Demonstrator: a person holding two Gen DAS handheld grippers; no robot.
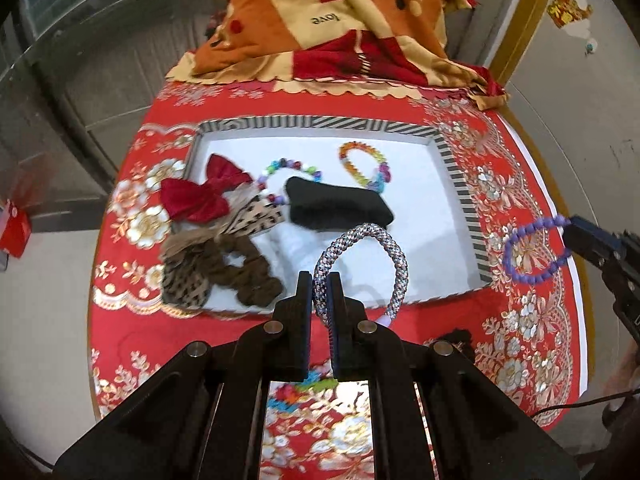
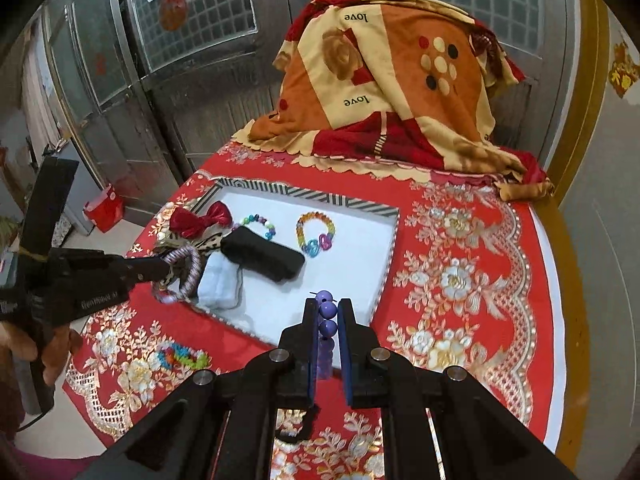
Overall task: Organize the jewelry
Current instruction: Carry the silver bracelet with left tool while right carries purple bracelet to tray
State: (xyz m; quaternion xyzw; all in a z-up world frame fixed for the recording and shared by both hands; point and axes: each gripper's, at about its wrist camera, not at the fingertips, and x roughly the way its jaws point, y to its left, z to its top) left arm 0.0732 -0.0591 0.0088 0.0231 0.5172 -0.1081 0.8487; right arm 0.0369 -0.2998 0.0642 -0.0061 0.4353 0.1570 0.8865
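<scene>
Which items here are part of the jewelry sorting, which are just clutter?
In play: woven bracelet in left gripper; purple bead bracelet in right gripper; striped tray; two beaded bracelets in it.
Clutter: blanket, red bag.

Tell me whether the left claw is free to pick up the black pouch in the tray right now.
Probably not yet. The left claw is shut on the silver woven bangle, so it is occupied. The black pouch itself lies uncovered in the striped tray, nothing over it.

Table under red floral cloth [image 2: 460,264], folded blanket [image 2: 400,92] at far end, metal grid doors [image 2: 192,12] behind, pale floor [image 1: 40,312] left.
</scene>
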